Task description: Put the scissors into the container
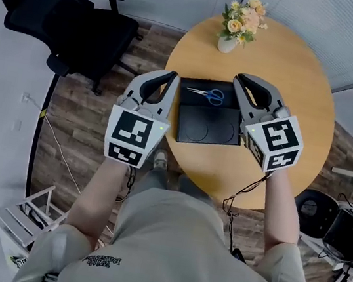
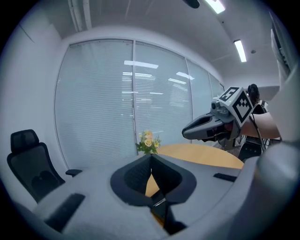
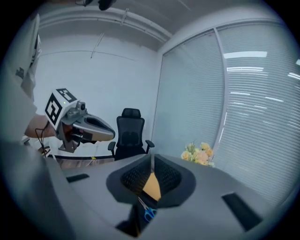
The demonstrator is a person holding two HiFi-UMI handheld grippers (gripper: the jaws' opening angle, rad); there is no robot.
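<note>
A round wooden table (image 1: pixel 293 76) stands on a plank floor (image 1: pixel 71 134) in an office with white walls and a wall of shut blinds (image 2: pixel 103 98). A small vase of flowers (image 1: pixel 242 22) sits at the table's far edge. A black chair (image 1: pixel 63 16) stands off to the left, well apart from the table. A flat black container (image 1: pixel 209 125) lies near the table's middle, in front of the person.

The scissors (image 1: pixel 205 94), blue-handled, lie flat on the container's far strip, with the blades pointing left. The left gripper (image 1: pixel 173 75) and the right gripper (image 1: pixel 238 79) hover on either side of the container. Their tips point away from the person and flank the scissors without touching them.

Both grippers are clenched on nothing. In the left gripper view the pads meet at the tip (image 2: pixel 151 156). In the right gripper view they meet the same way (image 3: pixel 152 157). Through the gap below the right gripper's pads a bit of the blue handle (image 3: pixel 149 213) shows against the table.

Whether the far strip is a compartment or a folded-back lid cannot be told. The grippers' bodies cover the container's left and right edges in the head view. In the left gripper view the container and scissors are hidden behind the gripper's own body. The right gripper (image 2: pixel 187 130) shows there from the side.
</note>
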